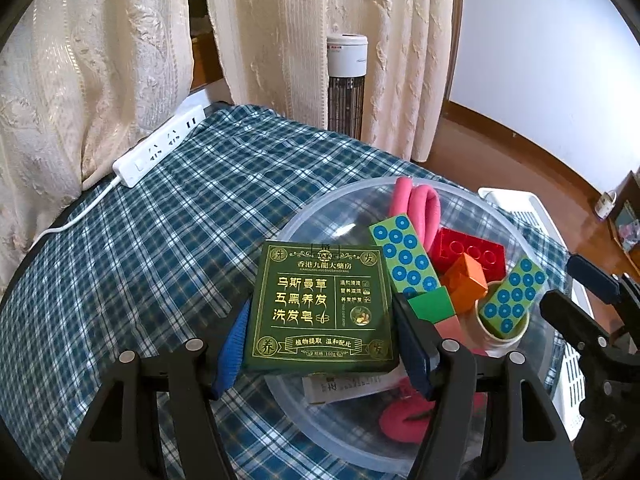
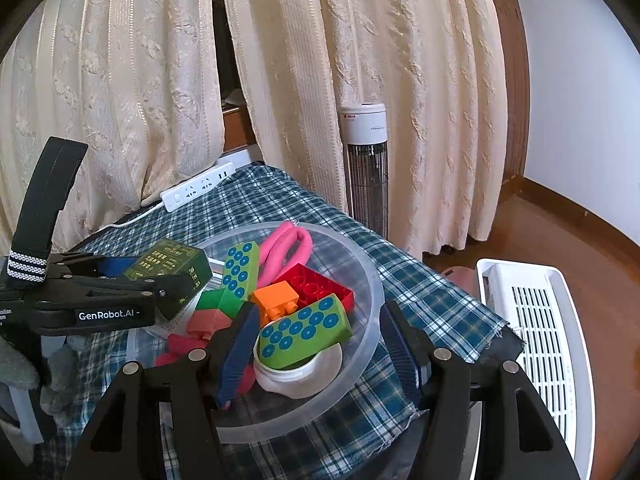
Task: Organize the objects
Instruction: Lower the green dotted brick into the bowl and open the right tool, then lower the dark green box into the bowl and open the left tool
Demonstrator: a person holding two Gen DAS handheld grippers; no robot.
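On the plaid tablecloth [image 1: 152, 248], a clear plastic bowl [image 2: 370, 292] sits close to the cloth's 3 o'clock edge, its rim just beside the drop toward a white slatted basket [image 2: 536, 320] on the floor side. The left gripper [image 1: 320, 320] pinches a dark green box [image 1: 324, 304] between its blue pads, the box pressed on both sides and held over the bowl's 9 o'clock rim. In the right wrist view the same box [image 2: 172, 264] hangs tilted above the bowl's 10 o'clock side.

Inside the bowl lie a pink foam loop [image 1: 420, 208] at 12 o'clock, a red studded brick [image 1: 468, 252] near the centre, an orange block [image 1: 466, 284] touching it, and two green blocks with blue dots: one leaning upright [image 1: 404, 256] at the middle, one [image 1: 514, 296] standing in a white cup [image 2: 296, 376] at 4 o'clock. A small green cube [image 1: 434, 304] sits just beside the box's right edge.

The right gripper [image 2: 316, 340] hovers with its jaws spread apart, straddling the bowl's 5 o'clock rim and the cup, nothing pressed between the pads.

Open cloth stretches from 9 to 11 o'clock of the bowl, up to a white power strip [image 1: 160, 146] lying along the far edge against cream curtains [image 1: 100, 60]. A tower fan [image 2: 366, 168] stands behind the table at 12 o'clock.
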